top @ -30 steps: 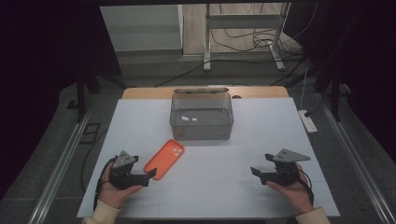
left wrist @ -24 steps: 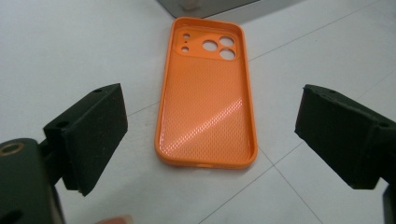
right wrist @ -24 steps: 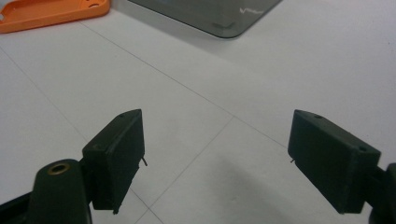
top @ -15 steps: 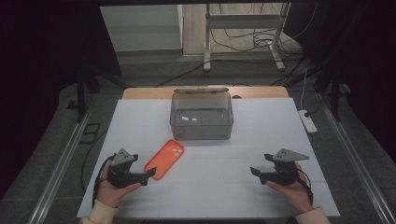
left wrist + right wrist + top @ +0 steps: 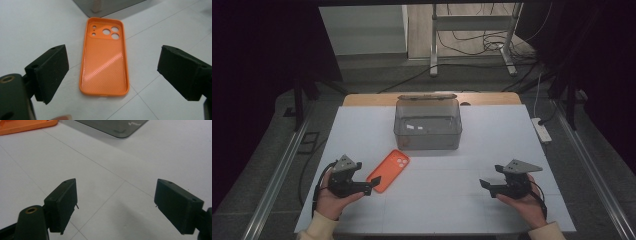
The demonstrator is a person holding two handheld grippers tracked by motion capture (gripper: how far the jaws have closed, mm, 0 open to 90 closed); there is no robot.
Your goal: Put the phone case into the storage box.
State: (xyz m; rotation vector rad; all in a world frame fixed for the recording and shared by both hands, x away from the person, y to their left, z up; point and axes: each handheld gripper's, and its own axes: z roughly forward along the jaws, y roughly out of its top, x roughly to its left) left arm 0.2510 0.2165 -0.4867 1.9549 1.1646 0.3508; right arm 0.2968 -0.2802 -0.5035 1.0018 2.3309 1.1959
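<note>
Just ahead of the wide-open, empty left claw (image 5: 112, 75) lies the orange phone case (image 5: 104, 58), untouched.

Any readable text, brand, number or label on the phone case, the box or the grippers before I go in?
None can be read.
Orange phone case: no brand or print on the face that shows, just camera cut-outs and a dotted texture.
Clear box: two small pale patches inside, perhaps labels, too small and blurred to read.
Left gripper and right gripper: plain black jaws, no markings.
</note>
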